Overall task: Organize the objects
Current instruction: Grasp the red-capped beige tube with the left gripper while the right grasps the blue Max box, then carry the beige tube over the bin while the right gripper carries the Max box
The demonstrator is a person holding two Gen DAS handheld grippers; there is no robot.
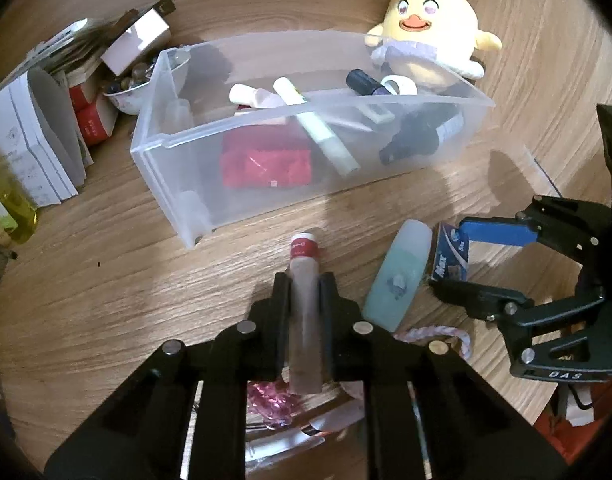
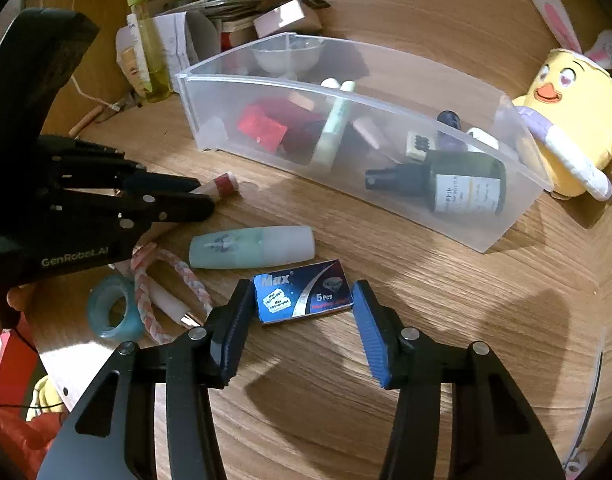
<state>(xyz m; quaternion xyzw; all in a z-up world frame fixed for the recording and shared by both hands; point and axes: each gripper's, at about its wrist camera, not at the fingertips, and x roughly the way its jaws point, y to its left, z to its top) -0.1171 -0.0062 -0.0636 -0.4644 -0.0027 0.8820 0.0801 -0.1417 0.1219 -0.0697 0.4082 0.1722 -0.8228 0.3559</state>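
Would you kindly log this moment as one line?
left tongs: shut on red-capped tube | right tongs: open around razor-blade box

We see a wood-grain tan table (image 2: pixel 385 380) under a frosted clear plastic bin (image 2: pixel 485 236). Far right sits a yellow plush chick (image 2: pixel 577 120) with pink-and-white ears. Near us lie a dark-blue "Max" cardboard box (image 2: pixel 304 298), a pale-green frosted bottle (image 2: pixel 252 247), a teal tape ring (image 2: pixel 114 312) and a pink-white braided cord (image 2: pixel 186 276).

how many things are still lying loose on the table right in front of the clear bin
5: tube in the left gripper, pale bottle, blade box, braided loop, tape roll. Others may be hidden.
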